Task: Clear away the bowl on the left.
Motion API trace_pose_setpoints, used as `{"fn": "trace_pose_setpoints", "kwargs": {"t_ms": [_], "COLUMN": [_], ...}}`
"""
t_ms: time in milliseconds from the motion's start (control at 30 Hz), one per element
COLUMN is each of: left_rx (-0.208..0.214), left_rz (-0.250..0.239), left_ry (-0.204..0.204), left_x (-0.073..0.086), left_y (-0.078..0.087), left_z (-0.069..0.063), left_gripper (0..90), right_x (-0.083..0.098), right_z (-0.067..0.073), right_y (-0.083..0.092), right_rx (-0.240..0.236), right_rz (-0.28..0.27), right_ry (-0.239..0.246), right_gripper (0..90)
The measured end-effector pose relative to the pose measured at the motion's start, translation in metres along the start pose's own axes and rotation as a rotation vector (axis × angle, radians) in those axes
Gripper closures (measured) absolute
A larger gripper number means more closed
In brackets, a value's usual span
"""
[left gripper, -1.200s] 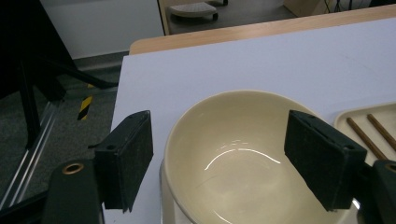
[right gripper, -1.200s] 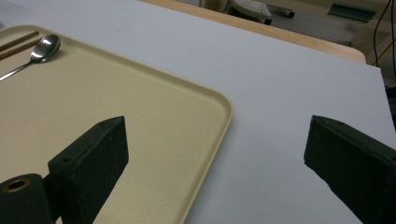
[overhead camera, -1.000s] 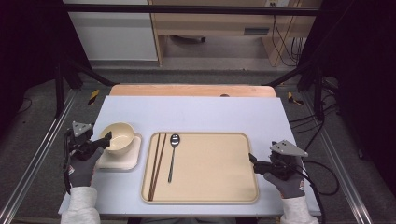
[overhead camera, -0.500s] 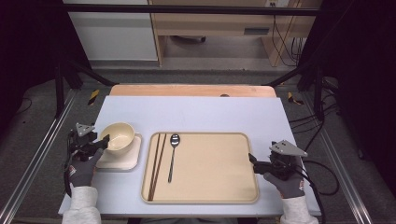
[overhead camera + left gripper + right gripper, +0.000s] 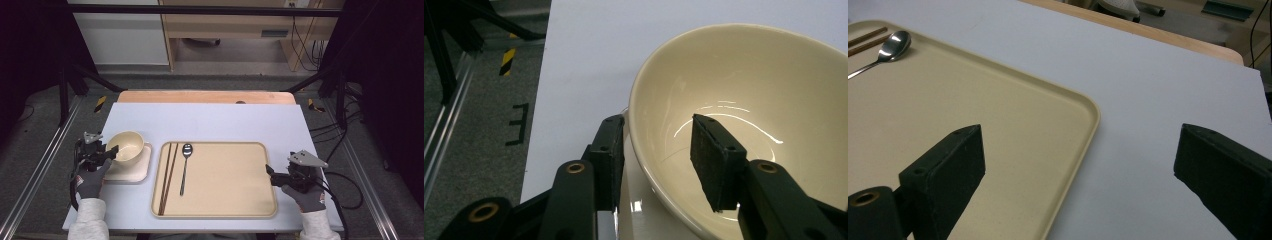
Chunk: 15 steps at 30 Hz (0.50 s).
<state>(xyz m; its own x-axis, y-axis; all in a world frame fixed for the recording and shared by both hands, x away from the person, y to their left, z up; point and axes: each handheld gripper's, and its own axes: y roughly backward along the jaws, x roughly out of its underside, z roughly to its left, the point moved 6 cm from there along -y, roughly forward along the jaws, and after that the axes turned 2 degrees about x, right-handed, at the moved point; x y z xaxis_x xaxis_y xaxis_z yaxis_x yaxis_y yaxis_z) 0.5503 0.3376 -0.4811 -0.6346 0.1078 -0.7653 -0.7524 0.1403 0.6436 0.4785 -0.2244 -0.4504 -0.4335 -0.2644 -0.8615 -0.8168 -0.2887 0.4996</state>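
Left gripper view puts your left gripper [image 5: 656, 160] astride the near wall of the bowl [image 5: 744, 110]: one jaw outside the rim at about 9 o'clock, the other inside at 3 o'clock. The jaws have just been closing on that wall; a second ago they stood noticeably wider around the same rim. A sliver of gap is visible between each pad and the wall, so you are about half shut and not yet pressing, as far as these pictures tell. That reads as the pinch being nearly made, and a little more squeeze should give you the hold needed to lift.

In the high view the bowl [image 5: 125, 146] sits on the small plate [image 5: 142, 170] at 9 o'clock on the table [image 5: 210, 120], just beside the left edge of the tray [image 5: 230, 200]. The chopsticks [image 5: 167, 177] and spoon [image 5: 185, 167] lie on the tray's left part.

Your right gripper [image 5: 272, 175] rests at the tray's right edge, at 3 o'clock, jaws spread wide with nothing between them but the rim below. It has not shifted over the last second.

Mind the glazed wall: it may slip if your pinch is shallow.
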Motion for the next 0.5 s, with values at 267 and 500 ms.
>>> {"fn": "trace_pose_setpoints", "kwargs": {"t_ms": [267, 500], "left_rx": [0.014, 0.002], "left_rz": [0.033, 0.047], "left_ry": [0.04, 0.038], "left_x": [0.0021, 0.0013], "left_y": [-0.004, -0.0081], "left_z": [0.0039, 0.0022], "left_gripper": [64.0, 71.3], "right_x": [0.0004, -0.0002], "right_z": [0.0005, -0.0007], "right_y": [-0.0009, 0.0007], "right_rx": [-0.001, 0.003], "right_rz": [0.005, 0.0], "right_ry": [0.004, 0.003], "right_gripper": [6.3, 6.2]}}
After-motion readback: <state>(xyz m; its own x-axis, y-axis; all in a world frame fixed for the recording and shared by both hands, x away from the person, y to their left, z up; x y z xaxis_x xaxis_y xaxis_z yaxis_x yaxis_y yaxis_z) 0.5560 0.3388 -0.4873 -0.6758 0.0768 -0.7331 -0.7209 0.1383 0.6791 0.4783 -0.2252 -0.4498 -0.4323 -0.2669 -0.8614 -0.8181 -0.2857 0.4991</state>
